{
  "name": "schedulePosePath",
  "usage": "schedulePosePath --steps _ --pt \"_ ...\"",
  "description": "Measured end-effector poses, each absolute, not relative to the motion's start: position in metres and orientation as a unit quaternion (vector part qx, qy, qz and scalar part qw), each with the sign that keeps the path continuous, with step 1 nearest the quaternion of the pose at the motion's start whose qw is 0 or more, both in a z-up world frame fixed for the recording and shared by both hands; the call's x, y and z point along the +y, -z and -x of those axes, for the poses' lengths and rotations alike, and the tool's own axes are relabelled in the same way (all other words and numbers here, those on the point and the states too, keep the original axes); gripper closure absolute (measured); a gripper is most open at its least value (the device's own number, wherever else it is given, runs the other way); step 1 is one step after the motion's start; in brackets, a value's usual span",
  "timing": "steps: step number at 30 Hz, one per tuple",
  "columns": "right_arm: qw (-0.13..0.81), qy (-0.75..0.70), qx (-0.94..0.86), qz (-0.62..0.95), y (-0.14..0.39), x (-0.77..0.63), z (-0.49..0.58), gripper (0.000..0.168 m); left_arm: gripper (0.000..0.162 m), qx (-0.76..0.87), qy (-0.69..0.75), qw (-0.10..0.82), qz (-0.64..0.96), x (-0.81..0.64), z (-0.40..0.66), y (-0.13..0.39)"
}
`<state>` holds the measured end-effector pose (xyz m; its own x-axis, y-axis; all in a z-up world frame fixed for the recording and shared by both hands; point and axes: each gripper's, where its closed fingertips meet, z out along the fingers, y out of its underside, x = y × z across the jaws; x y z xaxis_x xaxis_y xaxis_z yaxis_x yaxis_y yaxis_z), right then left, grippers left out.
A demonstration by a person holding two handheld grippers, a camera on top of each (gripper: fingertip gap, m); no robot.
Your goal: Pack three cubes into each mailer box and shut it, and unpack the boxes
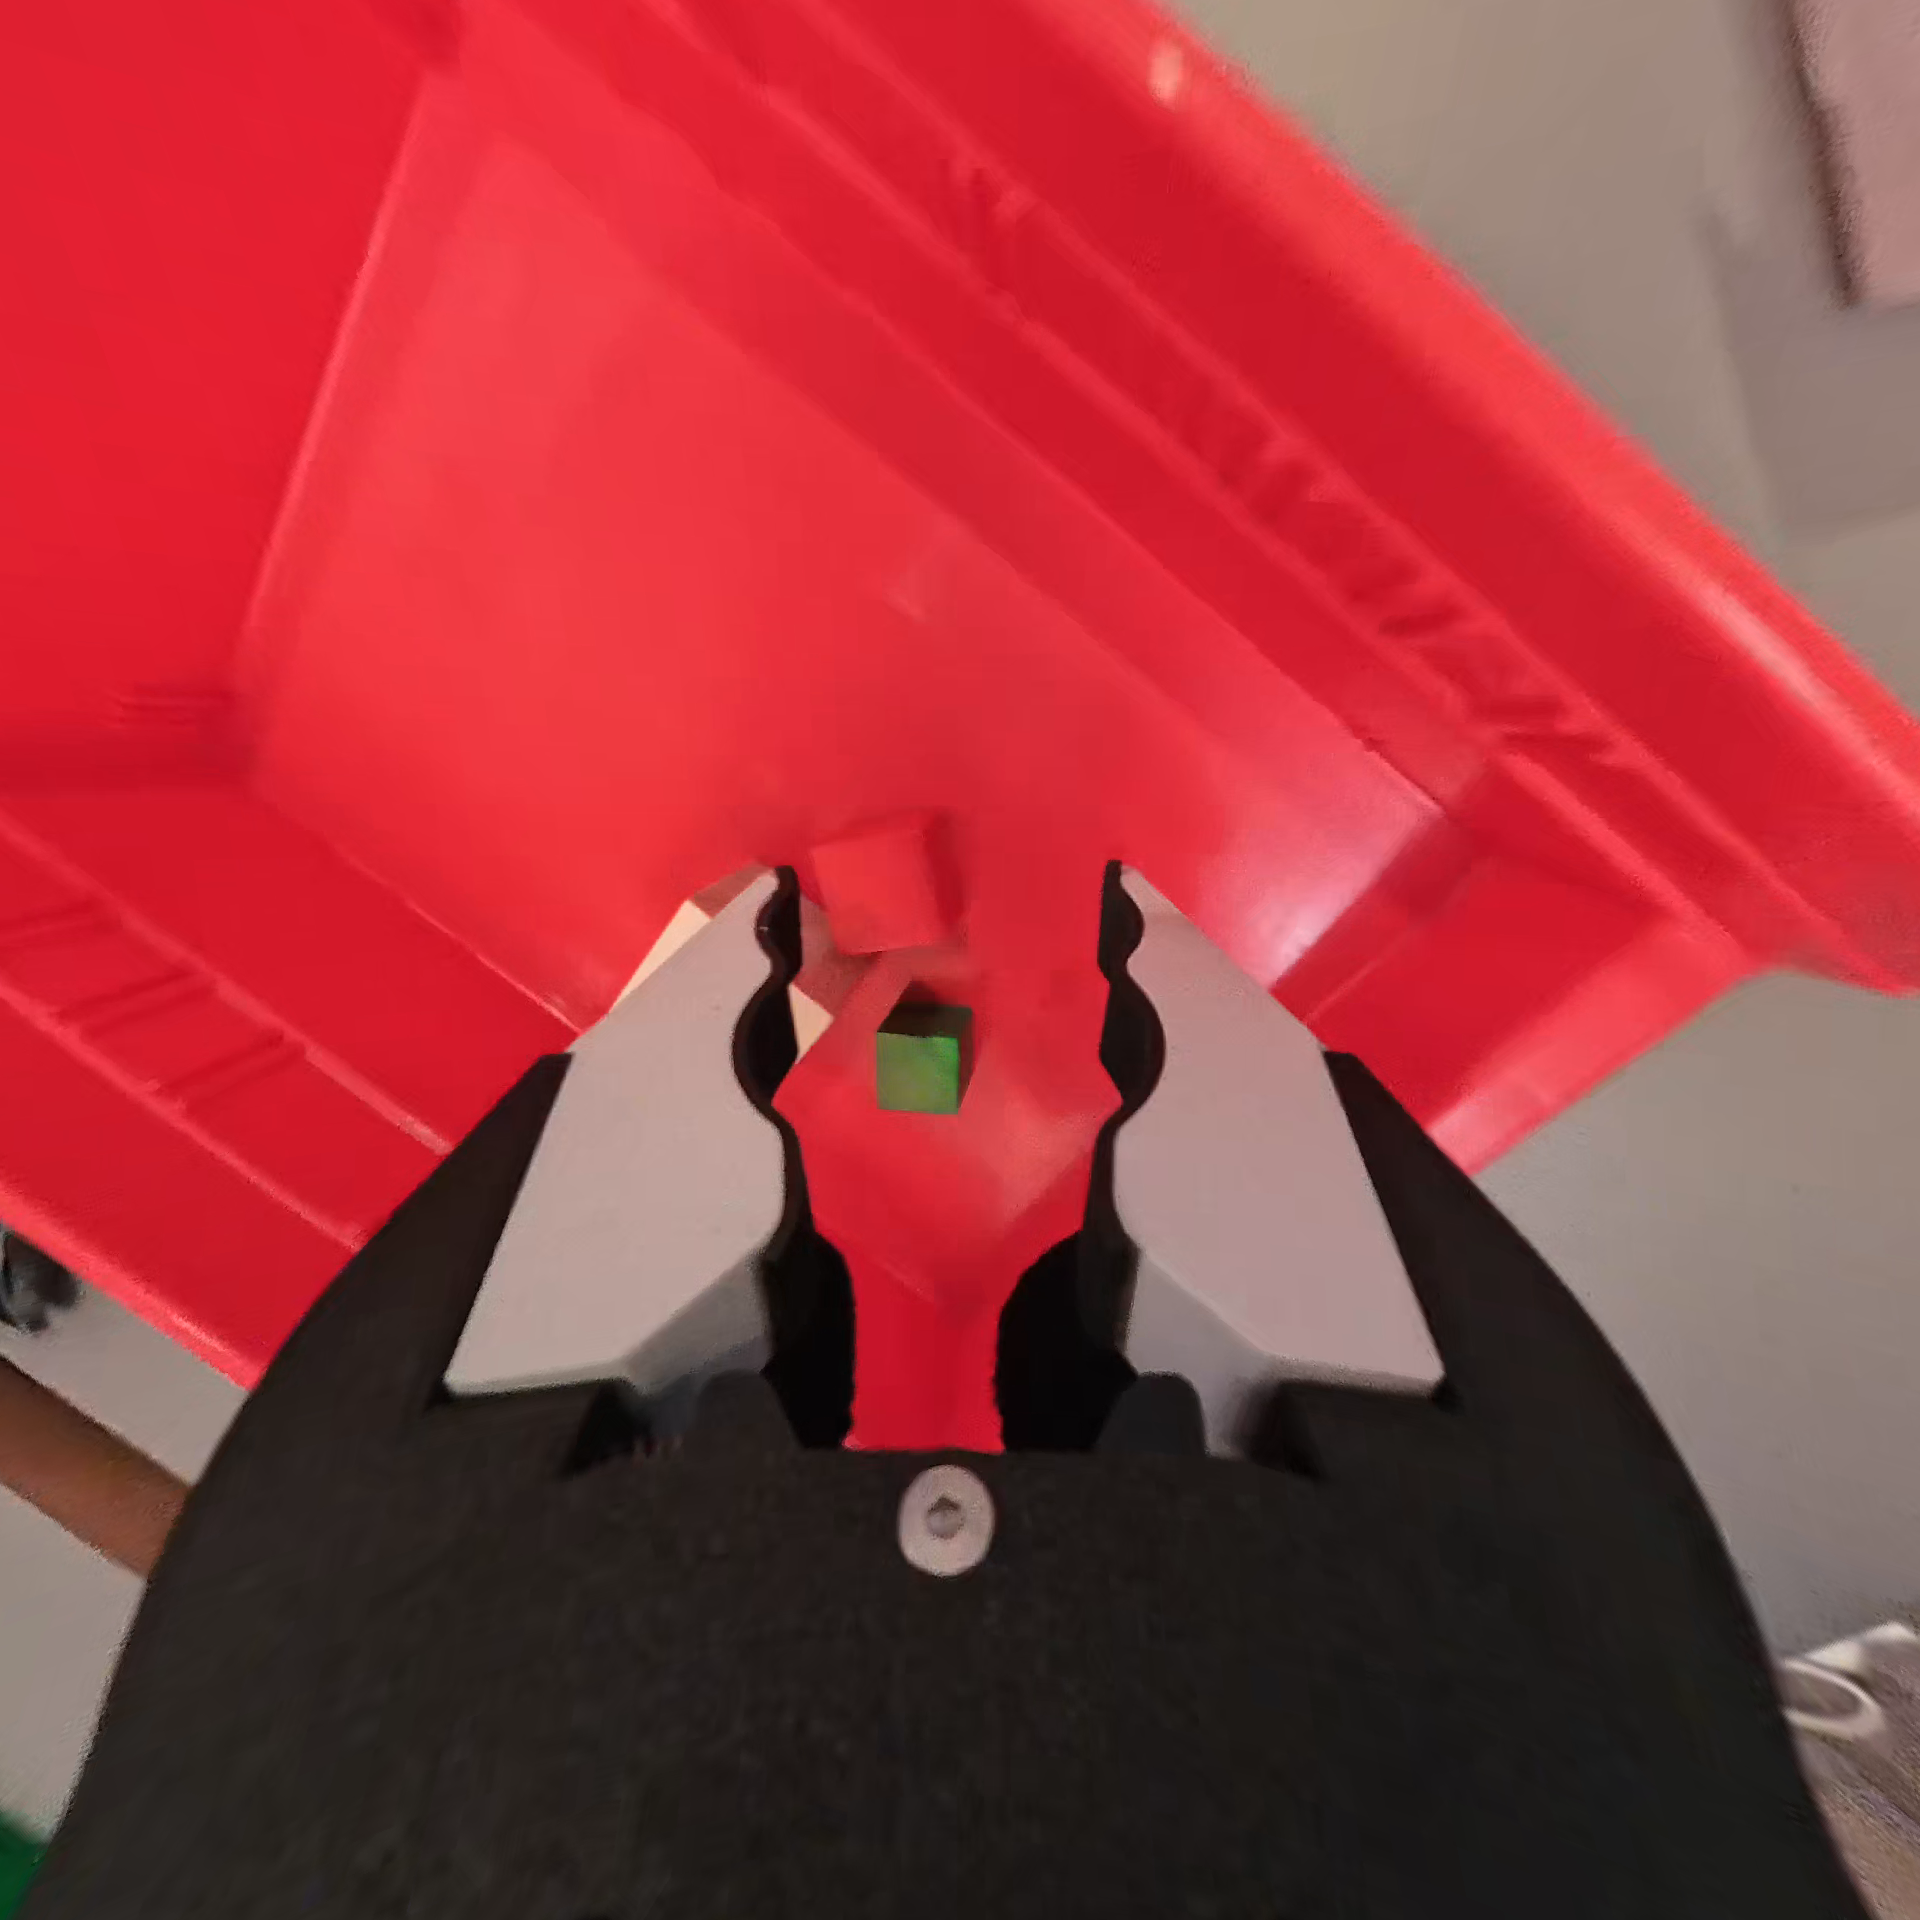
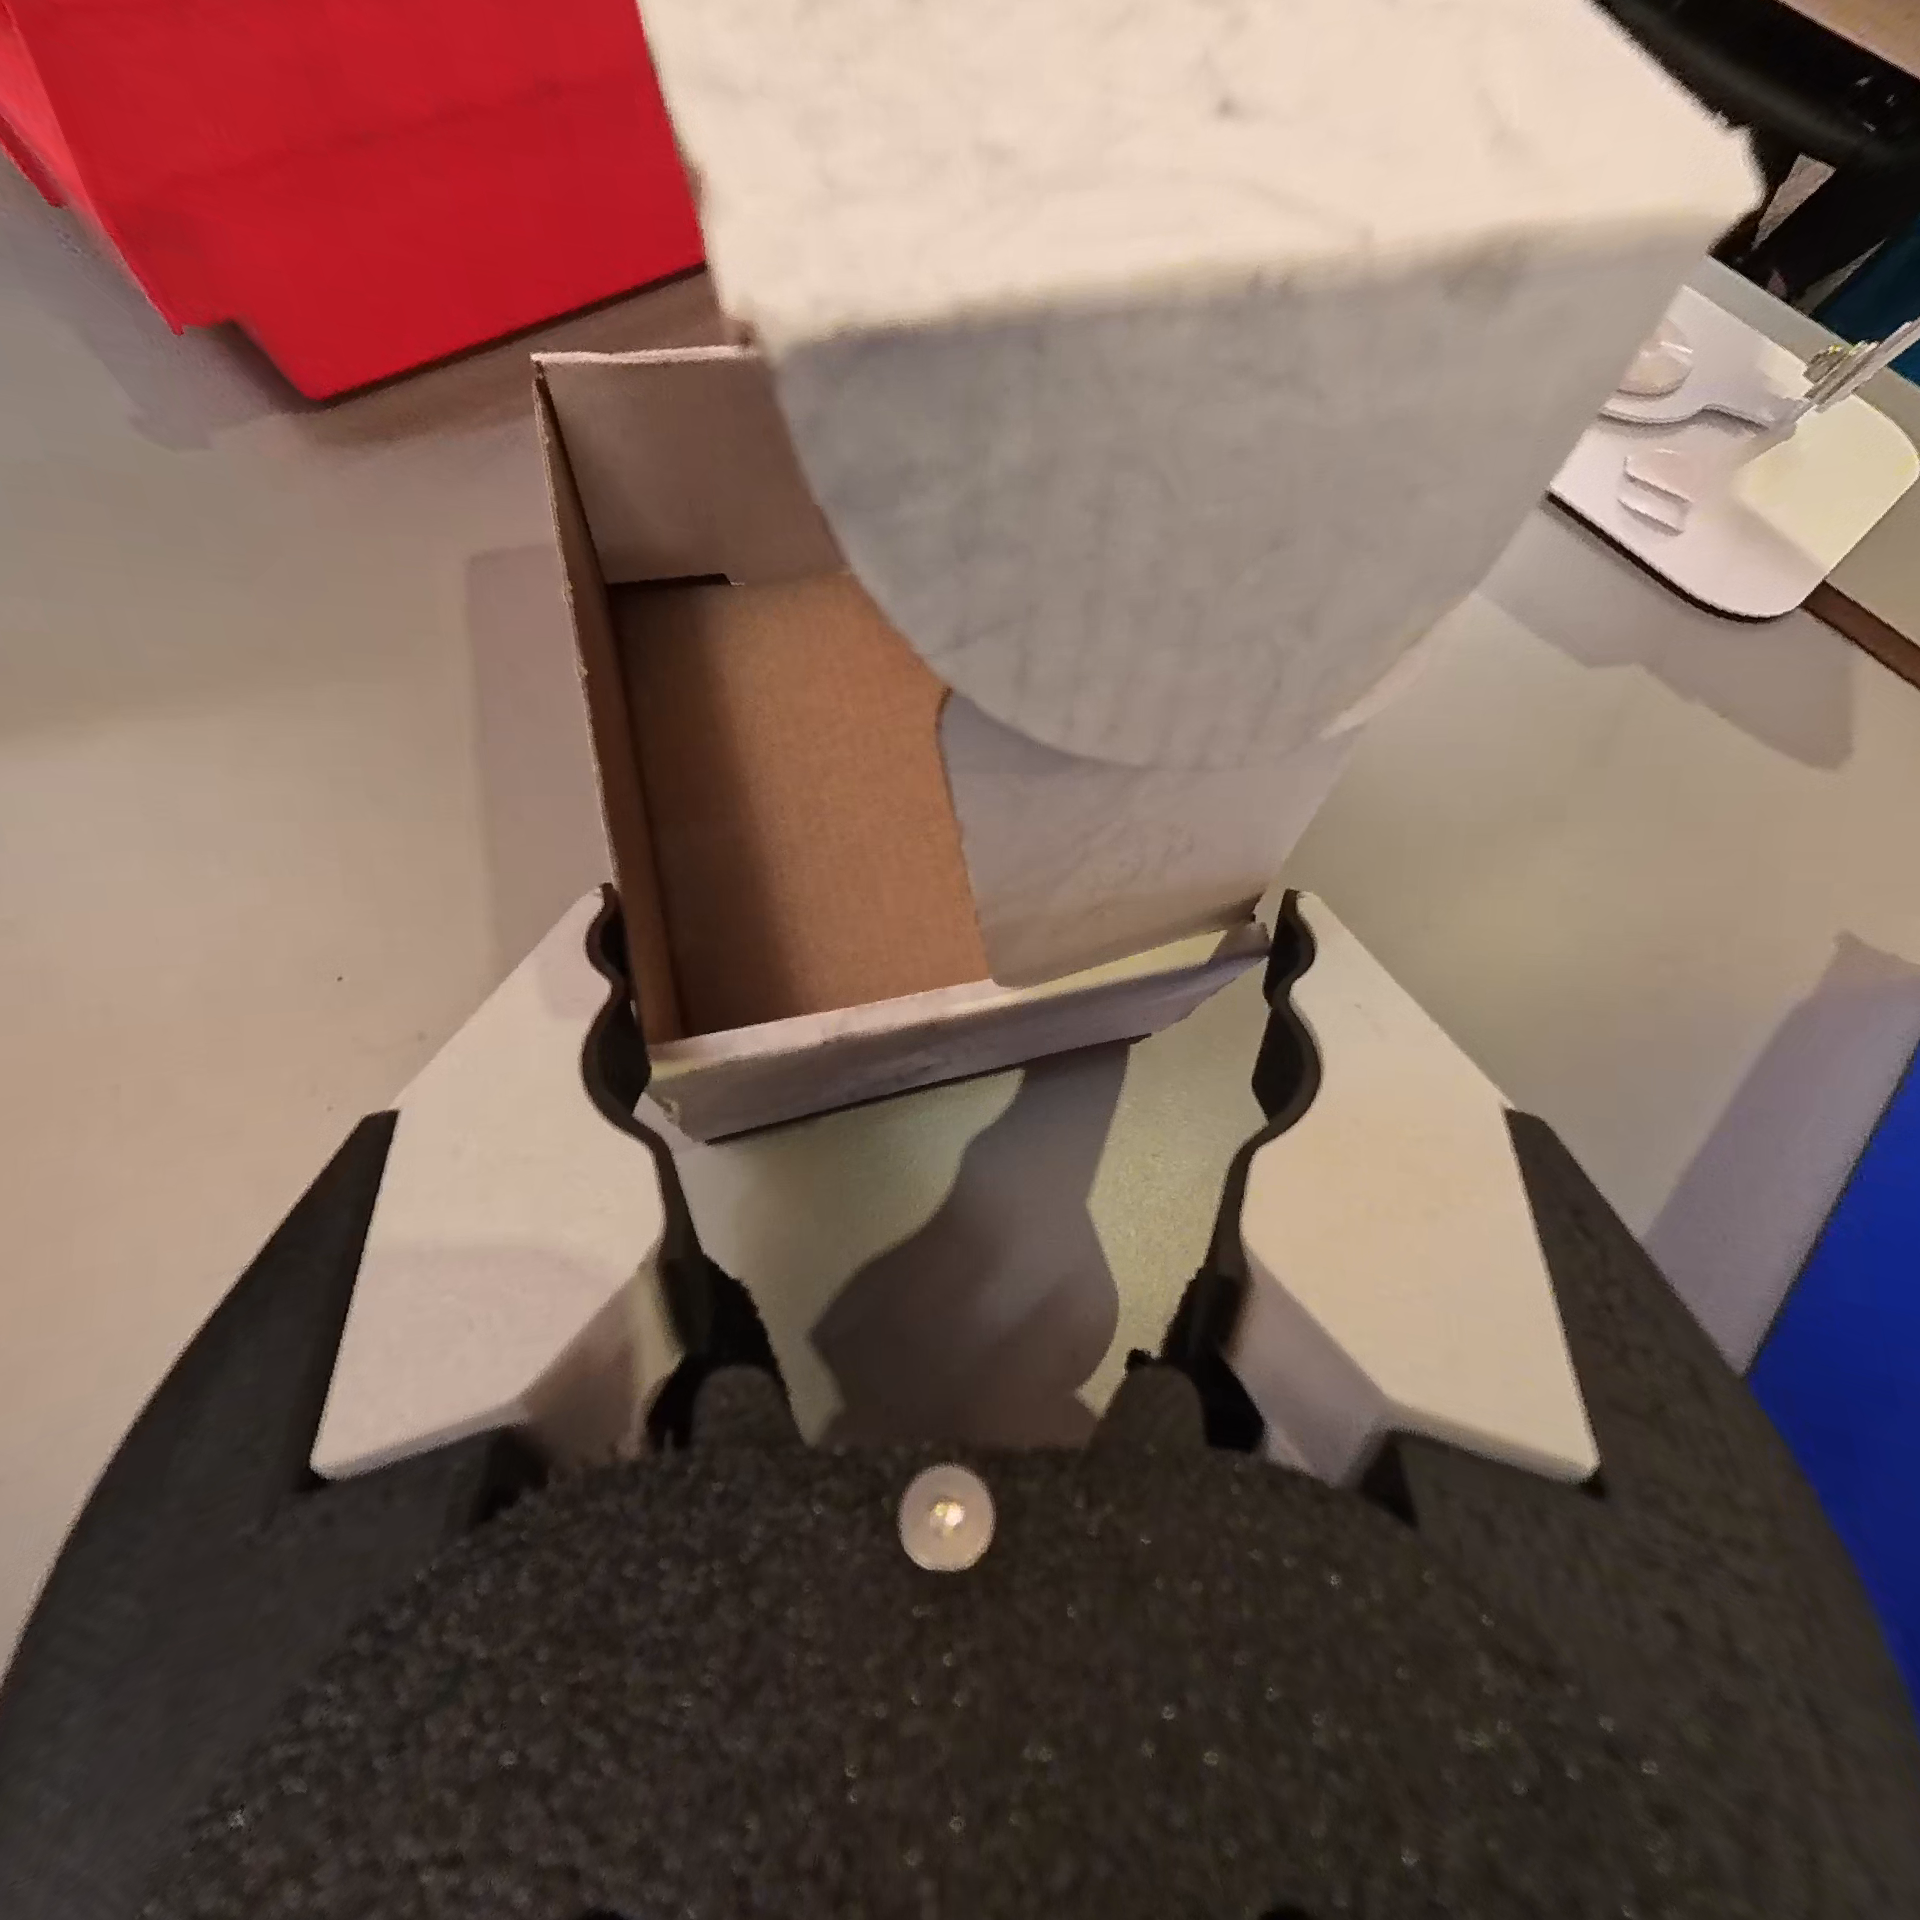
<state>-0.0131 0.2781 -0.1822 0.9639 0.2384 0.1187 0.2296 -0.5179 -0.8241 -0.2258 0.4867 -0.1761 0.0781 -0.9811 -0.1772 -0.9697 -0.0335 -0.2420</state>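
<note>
- Black-and-grey fingers of the left gripper (image 1: pixel 945 883) fill the foreground of the left wrist view, spread wide apart and holding nothing, aimed into a red bin (image 1: pixel 623 468).
- Between those fingers, on the bin's floor, sits a green cube (image 1: pixel 923 1060), clear of both fingers.
- Just beyond it lies a red cube (image 1: pixel 881 896), tilted, close by the left finger's tip.
- Pale wooden cubes (image 1: pixel 821 1013) show partly behind that same finger; how many cannot be told.
- Motion blur softens the bin's ribbed rim and the grey floor past it.
- Right gripper (image 2: pixel 945 914), seen in the right wrist view, also stands wide, its fingers on either side of the near end of an open mailer box (image 2: pixel 790 790).
- Whether its fingers press the box walls cannot be told.
- White outside and brown cardboard inside, the box rests on a pale table (image 2: pixel 260 748) and shows no cubes in its visible part.
- Its white lid (image 2: pixel 1143 436) stands raised and blurred, covering the box's right side.
- Behind the box, at upper left, stands the red bin (image 2: pixel 364 156); a white flat stand (image 2: pixel 1745 499) lies at right and a blue surface (image 2: pixel 1849 1299) at the frame's edge.
</note>
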Motion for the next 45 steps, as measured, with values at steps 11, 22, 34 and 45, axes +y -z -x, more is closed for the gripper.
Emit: schedulePosePath --steps 11,22,34,45 --pt "0.477 -0.01 -0.132 0.869 0.182 0.278 0.013 0.048 0.136 0.647 -0.03 0.119 0.753 0.503 0.244 0.199" --pt "0.474 -0.006 -0.135 0.87 0.182 0.278 0.013 0.048 0.136 0.623 0.288 0.304 0.66 0.325 0.126 0.046" --pt "0.473 -0.02 -0.142 0.869 0.181 0.277 0.014 0.048 0.137 0.597 0.25 0.301 0.7 0.278 0.046 0.135" --pt "0.604 0.01 -0.179 0.777 0.084 0.248 0.007 0.093 0.137 0.597 0.241 0.298 0.705 0.285 0.071 0.163"
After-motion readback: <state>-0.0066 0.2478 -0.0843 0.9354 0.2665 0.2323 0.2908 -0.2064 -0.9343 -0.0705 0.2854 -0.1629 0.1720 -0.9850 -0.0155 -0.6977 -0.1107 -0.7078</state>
